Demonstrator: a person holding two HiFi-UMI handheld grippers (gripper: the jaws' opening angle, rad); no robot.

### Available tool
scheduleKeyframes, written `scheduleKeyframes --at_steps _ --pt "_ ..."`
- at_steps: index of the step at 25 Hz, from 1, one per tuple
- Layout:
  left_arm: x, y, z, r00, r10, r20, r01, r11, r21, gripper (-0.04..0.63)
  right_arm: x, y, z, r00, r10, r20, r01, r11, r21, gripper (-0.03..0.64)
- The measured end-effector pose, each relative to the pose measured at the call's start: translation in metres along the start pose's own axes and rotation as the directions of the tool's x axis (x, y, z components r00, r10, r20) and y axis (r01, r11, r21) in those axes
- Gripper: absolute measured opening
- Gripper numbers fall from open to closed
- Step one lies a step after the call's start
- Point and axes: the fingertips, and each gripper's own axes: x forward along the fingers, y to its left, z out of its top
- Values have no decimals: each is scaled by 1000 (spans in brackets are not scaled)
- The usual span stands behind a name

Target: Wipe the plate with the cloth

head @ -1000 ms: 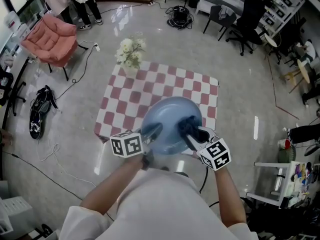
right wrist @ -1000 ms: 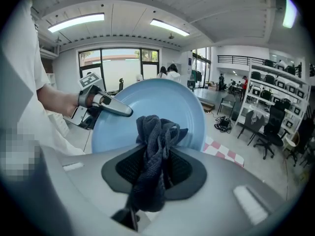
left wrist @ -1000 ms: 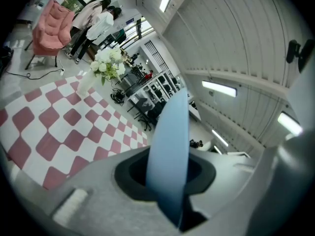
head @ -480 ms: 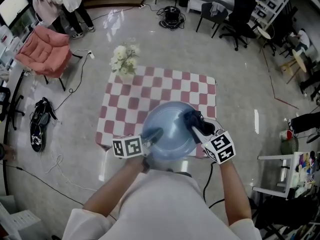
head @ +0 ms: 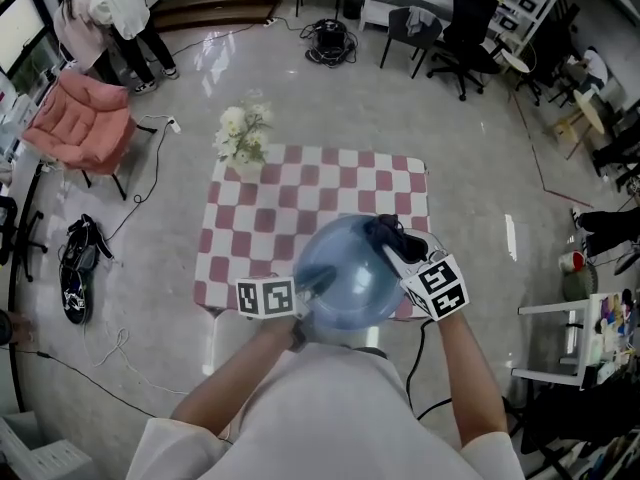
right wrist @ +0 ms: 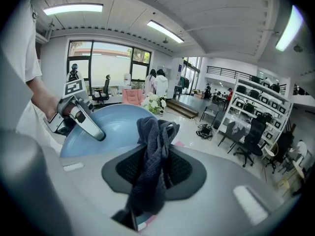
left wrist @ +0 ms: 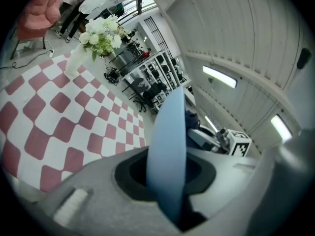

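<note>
Head view: L claw (head: 311,281) pinches plate (head: 345,260) rim; R claw (head: 394,252) pinches cloth (head: 384,230).

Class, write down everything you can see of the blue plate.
The plate is round, pale blue and shallow, with a smooth glossy look, perhaps plastic or glazed ware. It is held in the air above the checked table, its hollow face towards the person. The left gripper is clamped on its near-left rim, which shows edge-on between the jaws. The dark cloth, held in the right gripper, lies over its far-right rim.
</note>
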Motion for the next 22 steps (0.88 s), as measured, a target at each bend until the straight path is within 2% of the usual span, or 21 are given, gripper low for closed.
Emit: scheduleKeyframes --at_steps 12,22 --pt "-3 -4 3 998 -24 -58 28 997 69 72 15 13 33 1000 13 19 -13 999 -41 104" --pt "-8 4 3 994 -20 -111 32 994 108 74 39 42 55 997 71 40 -68 995 -68 104"
